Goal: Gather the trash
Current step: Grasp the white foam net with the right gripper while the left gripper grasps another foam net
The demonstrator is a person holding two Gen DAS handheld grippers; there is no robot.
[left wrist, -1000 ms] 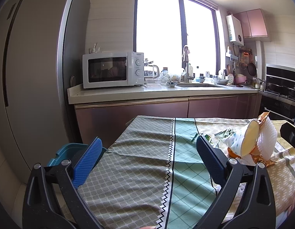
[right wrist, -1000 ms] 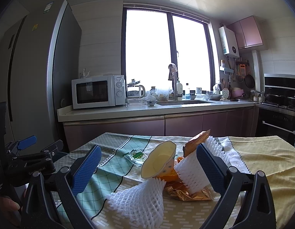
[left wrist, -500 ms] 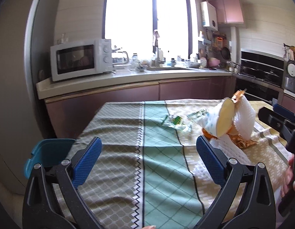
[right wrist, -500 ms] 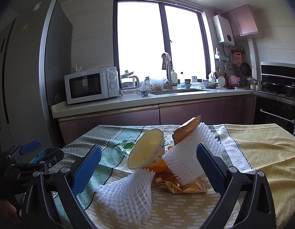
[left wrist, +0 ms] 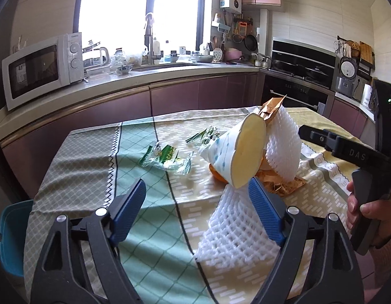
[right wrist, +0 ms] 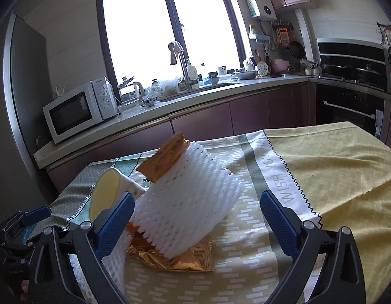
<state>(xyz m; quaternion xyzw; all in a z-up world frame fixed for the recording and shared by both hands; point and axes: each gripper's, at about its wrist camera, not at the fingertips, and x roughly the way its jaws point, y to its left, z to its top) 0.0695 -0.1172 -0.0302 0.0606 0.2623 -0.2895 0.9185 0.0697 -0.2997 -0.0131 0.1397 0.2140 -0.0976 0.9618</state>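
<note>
A pile of trash lies on the clothed table (left wrist: pixel 99 167): a tipped paper cup (left wrist: pixel 238 152), white foam fruit nets (left wrist: pixel 235 228) (right wrist: pixel 187 210), gold foil wrappers (right wrist: pixel 165 162), an orange peel (left wrist: pixel 217 176) and clear green-printed wrappers (left wrist: pixel 167 157). My left gripper (left wrist: pixel 198 217) is open and empty, just short of the near foam net. My right gripper (right wrist: pixel 196 224) is open around the upright foam net, not closed on it; it also shows at the right of the left wrist view (left wrist: pixel 347 149).
A blue bin (left wrist: pixel 10 230) stands at the table's left edge. Beyond the table runs a counter (left wrist: pixel 119 81) with a microwave (left wrist: pixel 41 68), sink and dishes. An oven and stove (left wrist: pixel 301 76) are at the right.
Both grippers have moved forward and rightward toward the trash pile. The right gripper's fingers now flank the upright foam net. The left view swung from the bin side toward the pile.
</note>
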